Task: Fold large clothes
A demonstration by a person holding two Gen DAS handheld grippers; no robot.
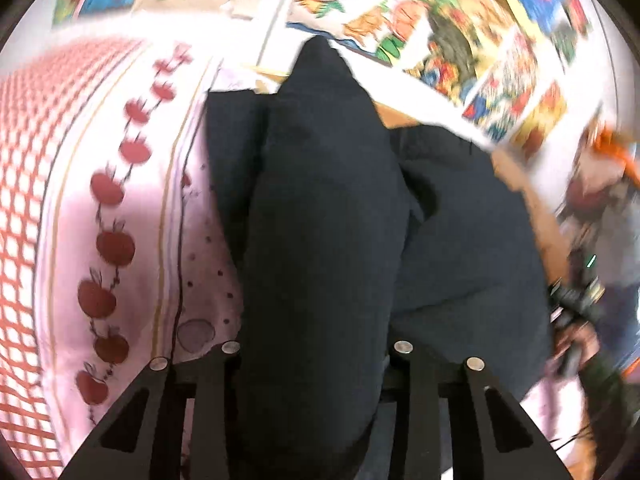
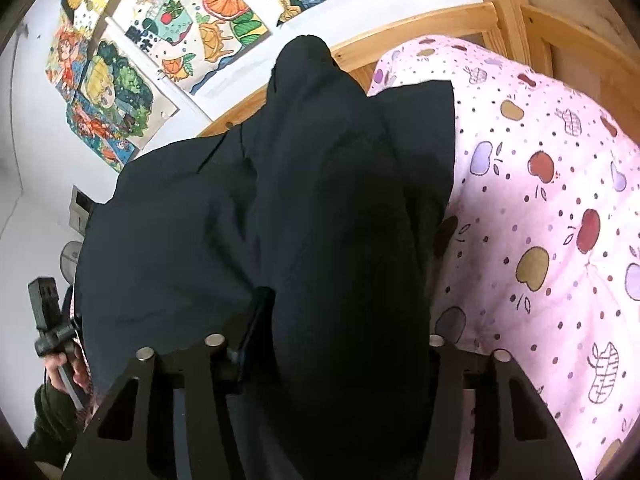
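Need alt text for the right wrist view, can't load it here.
The right gripper is shut on a bunched fold of dark garment, lifted over a pink apple-print quilt. Behind: a wooden bed frame and drawings on the wall.

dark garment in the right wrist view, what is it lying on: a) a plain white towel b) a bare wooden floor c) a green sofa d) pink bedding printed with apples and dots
d, since the dark garment is spread over the pink bedding printed with apples and dots, with a wooden bed frame behind it.
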